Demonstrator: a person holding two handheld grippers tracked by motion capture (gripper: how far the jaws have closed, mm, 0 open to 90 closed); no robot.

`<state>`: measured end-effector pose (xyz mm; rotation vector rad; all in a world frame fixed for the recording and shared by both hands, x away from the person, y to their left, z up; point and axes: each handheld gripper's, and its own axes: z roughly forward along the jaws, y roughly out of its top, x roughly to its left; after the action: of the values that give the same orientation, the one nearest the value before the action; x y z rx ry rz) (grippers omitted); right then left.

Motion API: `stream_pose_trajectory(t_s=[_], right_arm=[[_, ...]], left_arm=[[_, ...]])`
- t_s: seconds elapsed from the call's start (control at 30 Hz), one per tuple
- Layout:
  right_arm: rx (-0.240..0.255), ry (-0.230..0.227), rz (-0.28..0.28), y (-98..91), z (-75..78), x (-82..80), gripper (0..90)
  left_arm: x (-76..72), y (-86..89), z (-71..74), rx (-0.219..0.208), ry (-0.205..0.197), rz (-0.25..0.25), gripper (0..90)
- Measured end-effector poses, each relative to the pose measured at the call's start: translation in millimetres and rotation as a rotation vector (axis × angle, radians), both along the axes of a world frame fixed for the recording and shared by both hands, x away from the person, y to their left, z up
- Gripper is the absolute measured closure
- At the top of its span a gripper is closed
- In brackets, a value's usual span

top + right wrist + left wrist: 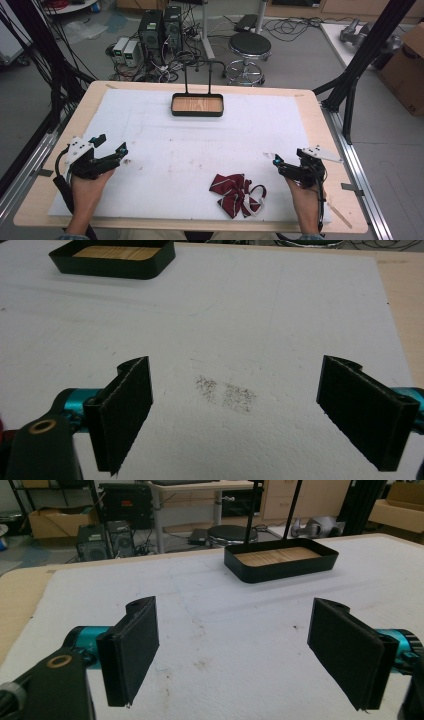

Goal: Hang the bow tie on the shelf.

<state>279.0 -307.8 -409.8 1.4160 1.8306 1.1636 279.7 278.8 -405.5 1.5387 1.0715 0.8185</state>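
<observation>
Jaws of both my grippers stand wide apart, and nothing is between them. My left gripper [111, 147] is over the left side of the white mat [200, 145], held in my left hand [87, 187]. In the left gripper view its two black pads [131, 647] frame only bare mat with some small brown marks, and the black tray [281, 560] lies farther ahead, a little to the right. My right gripper [286, 161] is near the right edge of the mat, held in my right hand [306, 200]. In the right gripper view the pads [122, 410] frame a faint brownish stain [227, 392] on the mat. The dark red bow tie [236, 194] with thin white stripes lies flat on the mat near my edge of the table [320, 125], between my two hands but closer to the right gripper, apart from it. The tray has a wooden floor and stands at the far middle of the mat, with a thin black stand [202, 75] rising behind it.
</observation>
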Motion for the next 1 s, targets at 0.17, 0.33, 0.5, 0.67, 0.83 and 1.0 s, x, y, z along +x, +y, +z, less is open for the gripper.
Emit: stream_pose_trajectory(t_s=[0.17,0.33,0.5,0.67,0.83,1.0], right_arm=[[-0.003,-0.011,0.006,1.6,1.5,-5.0,13.7],[-0.007,-0.014,0.008,3.4,4.6,-12.0,13.7],[0.003,-0.028,0.022,10.3,9.6,-21.6,13.7],[0.006,-0.040,0.052,22.0,11.4,-32.7,14.5],[0.017,-0.060,0.112,33.2,8.6,-41.9,16.4],[0.031,-0.058,0.227,44.6,1.7,-48.2,20.6]], left_arm=[[0.5,-1.2,-0.1,-0.004,0.003,-0.004,20.8],[0.7,-1.3,-0.1,-0.006,0.004,-0.003,20.5],[0.4,-1.1,0.5,-0.003,0.001,-0.002,20.5],[0.4,-1.2,0.9,0.000,-0.001,0.000,20.5],[1.0,-1.6,0.9,0.002,-0.001,-0.004,20.6],[0.5,-1.9,1.2,0.001,-0.005,-0.001,20.5]])
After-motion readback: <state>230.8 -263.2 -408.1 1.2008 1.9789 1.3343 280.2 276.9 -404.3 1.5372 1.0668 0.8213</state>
